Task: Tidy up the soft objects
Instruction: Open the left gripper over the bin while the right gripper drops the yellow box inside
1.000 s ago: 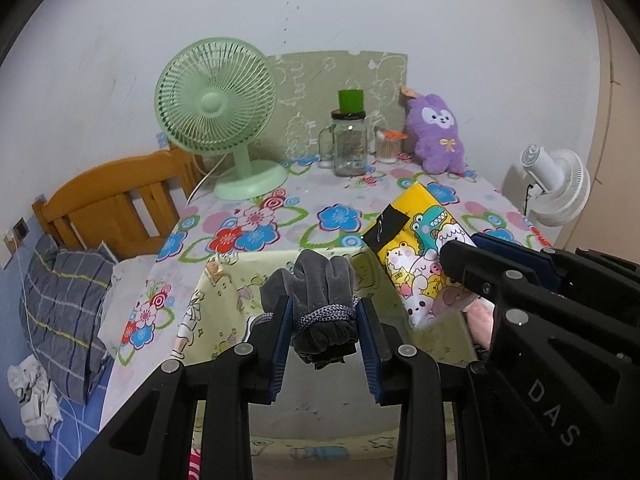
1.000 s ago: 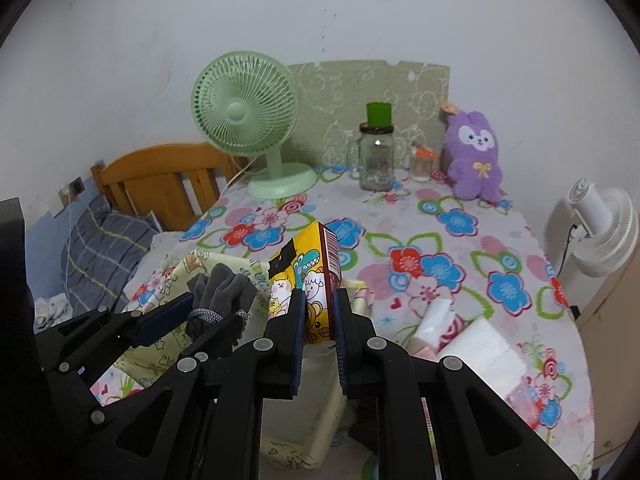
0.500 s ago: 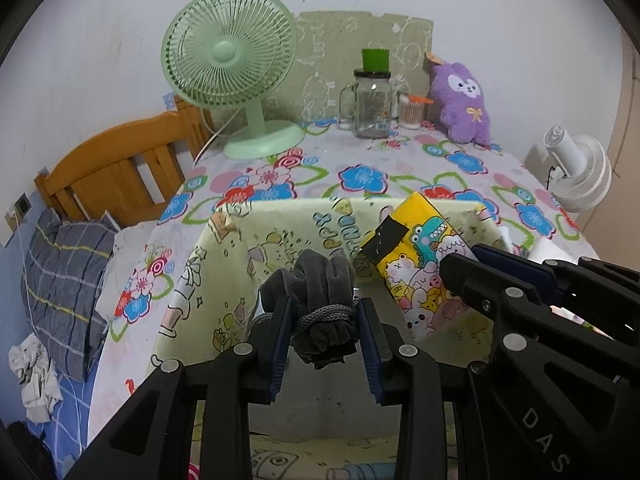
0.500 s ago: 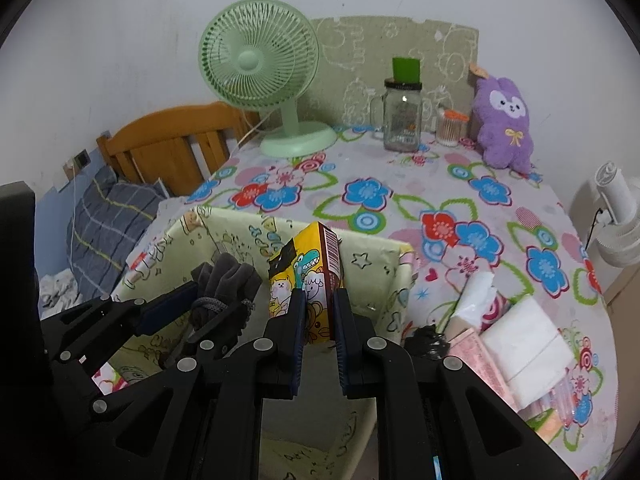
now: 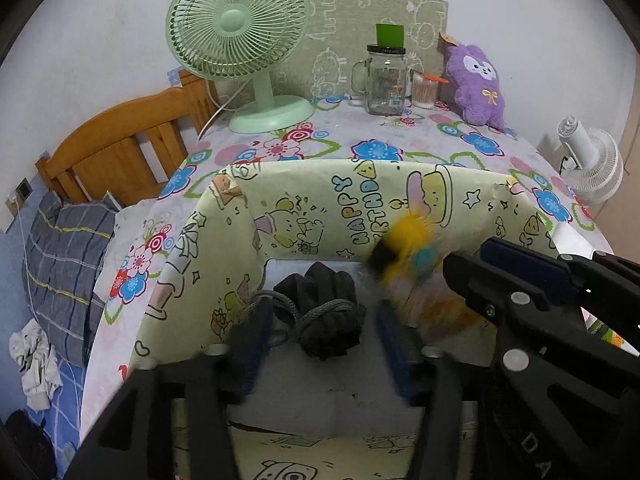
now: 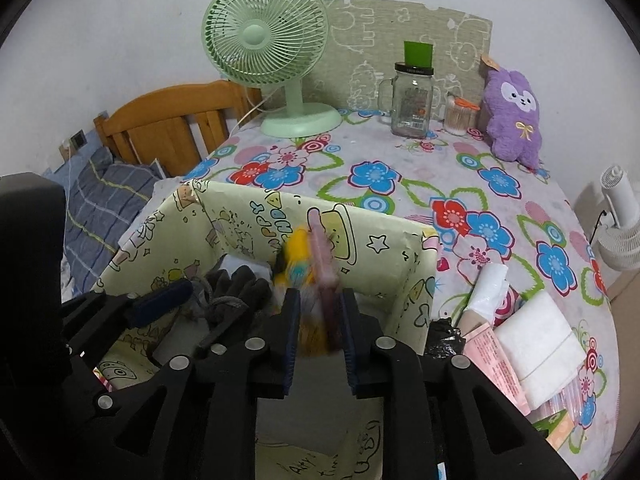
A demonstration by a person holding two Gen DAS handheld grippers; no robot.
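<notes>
A pale green cartoon-print box (image 5: 304,204) stands open on the flowered table; it also shows in the right wrist view (image 6: 384,256). My left gripper (image 5: 320,320) is open inside it, with the dark grey gloves (image 5: 324,308) loose between the fingers. My right gripper (image 6: 318,316) is open too, and the yellow cartoon tissue pack (image 6: 308,276) is a blur between its fingers, dropping into the box. The pack also shows blurred in the left wrist view (image 5: 412,248), beside the right gripper (image 5: 520,280).
A green fan (image 5: 240,40), a glass jar (image 5: 386,80), a cotton-swab cup (image 5: 424,90) and a purple plush (image 5: 476,84) stand at the table's back. Tissue packs (image 6: 528,336) lie right of the box. A white fan (image 6: 620,224) and a wooden bed (image 5: 120,148) flank the table.
Both grippers moved down into the box and opened. The gloves and the yellow pack have been let go; the pack is falling.
</notes>
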